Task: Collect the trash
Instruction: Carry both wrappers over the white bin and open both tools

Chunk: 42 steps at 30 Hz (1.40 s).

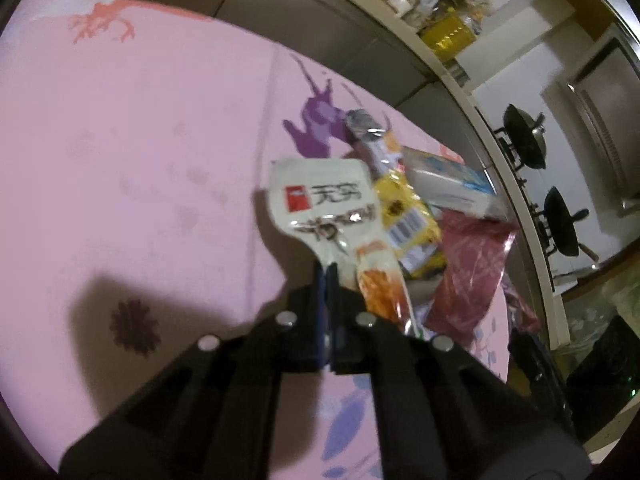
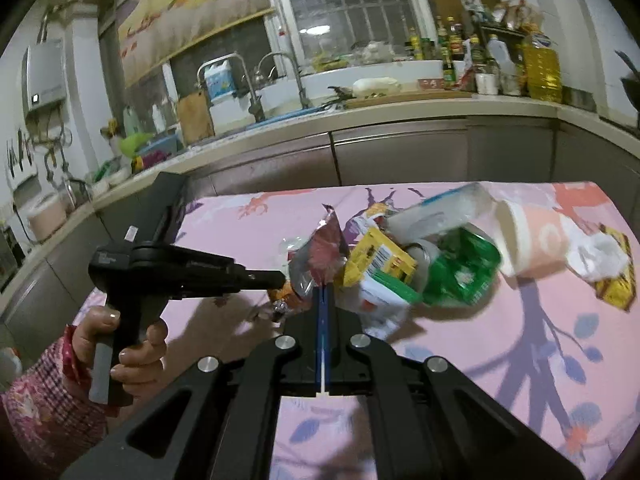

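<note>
Showing only rightward: green can [image 2: 460, 268]

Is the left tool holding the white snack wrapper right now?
Yes: the left tool is shut on the white wrapper, pinching its lower edge above the pink tablecloth.

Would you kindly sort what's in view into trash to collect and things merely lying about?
Trash: white wrapper, yellow packet, maroon bag, green bag, paper cup.

Lying about: oil jug, cutting board, woks.
</note>
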### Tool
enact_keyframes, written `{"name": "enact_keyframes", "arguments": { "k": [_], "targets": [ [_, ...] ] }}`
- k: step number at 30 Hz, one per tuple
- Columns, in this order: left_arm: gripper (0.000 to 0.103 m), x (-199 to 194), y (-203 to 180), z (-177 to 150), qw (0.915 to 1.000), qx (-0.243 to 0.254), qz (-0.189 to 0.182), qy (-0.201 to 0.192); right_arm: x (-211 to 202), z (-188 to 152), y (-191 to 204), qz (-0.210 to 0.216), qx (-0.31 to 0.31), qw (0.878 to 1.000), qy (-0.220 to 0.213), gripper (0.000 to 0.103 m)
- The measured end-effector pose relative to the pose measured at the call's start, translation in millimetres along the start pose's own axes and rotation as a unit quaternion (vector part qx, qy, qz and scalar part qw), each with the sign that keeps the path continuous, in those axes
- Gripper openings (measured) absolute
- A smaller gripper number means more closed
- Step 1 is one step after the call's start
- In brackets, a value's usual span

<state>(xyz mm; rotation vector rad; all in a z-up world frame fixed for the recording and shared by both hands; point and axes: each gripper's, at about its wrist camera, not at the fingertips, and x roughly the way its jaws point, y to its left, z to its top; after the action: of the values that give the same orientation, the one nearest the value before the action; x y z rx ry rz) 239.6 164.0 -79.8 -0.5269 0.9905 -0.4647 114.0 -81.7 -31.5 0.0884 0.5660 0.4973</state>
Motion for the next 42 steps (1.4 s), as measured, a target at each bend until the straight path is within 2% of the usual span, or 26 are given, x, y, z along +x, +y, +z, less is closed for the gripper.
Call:
{"name": "enact_keyframes", "arguments": {
  "k": [6,11,15,21,29,36,39,42],
  "targets": [
    [0.001,-31.0,-31.4,-36.4,0.999,0.037,-0.014,-0.022,-48.6,-18.4,-15.7,-0.013,0.032,0.999,-0.01,0.0],
    [0.001,-47.8,-59.6,-62.6,0.9973,0.063,-0.03,-0.021,-84.6,-41.7,-36.2,-0.041,0.061,0.997,-0.014,0.0],
    [0.001,-41.3,-92.5,-69.7,0.9951,0.091,-0.04,-0.008,-111.0,-52.3,-56.5,-0.06,0.087,0.994,-0.028,0.0],
    [0.001,-2.9,-161.5,-79.2,0.986,0.155,-0.054,0.03,-148.9,-66.7,-93.4,-0.095,0.119,0.987,-0.06,0.0],
    [0.001,85.5,-285.1,-90.1,0.9635,0.234,-0.084,0.1,-203.6,-97.4,-179.1,-0.174,0.182,0.963,-0.101,0.0],
    [0.001,184.3,-408.1,-112.2,0.9286,0.319,-0.098,0.162,-247.4,-114.7,-274.0,-0.253,0.235,0.93,-0.127,0.0],
    [0.001,226.7,-445.9,-119.6,0.9173,0.342,-0.094,0.181,-255.3,-117.7,-313.8,-0.271,0.256,0.92,-0.124,0.0],
    [0.001,260.5,-468.9,-124.3,0.9104,0.358,-0.083,0.191,-256.4,-118.5,-344.2,-0.282,0.276,0.911,-0.117,0.0]
  ]
}}
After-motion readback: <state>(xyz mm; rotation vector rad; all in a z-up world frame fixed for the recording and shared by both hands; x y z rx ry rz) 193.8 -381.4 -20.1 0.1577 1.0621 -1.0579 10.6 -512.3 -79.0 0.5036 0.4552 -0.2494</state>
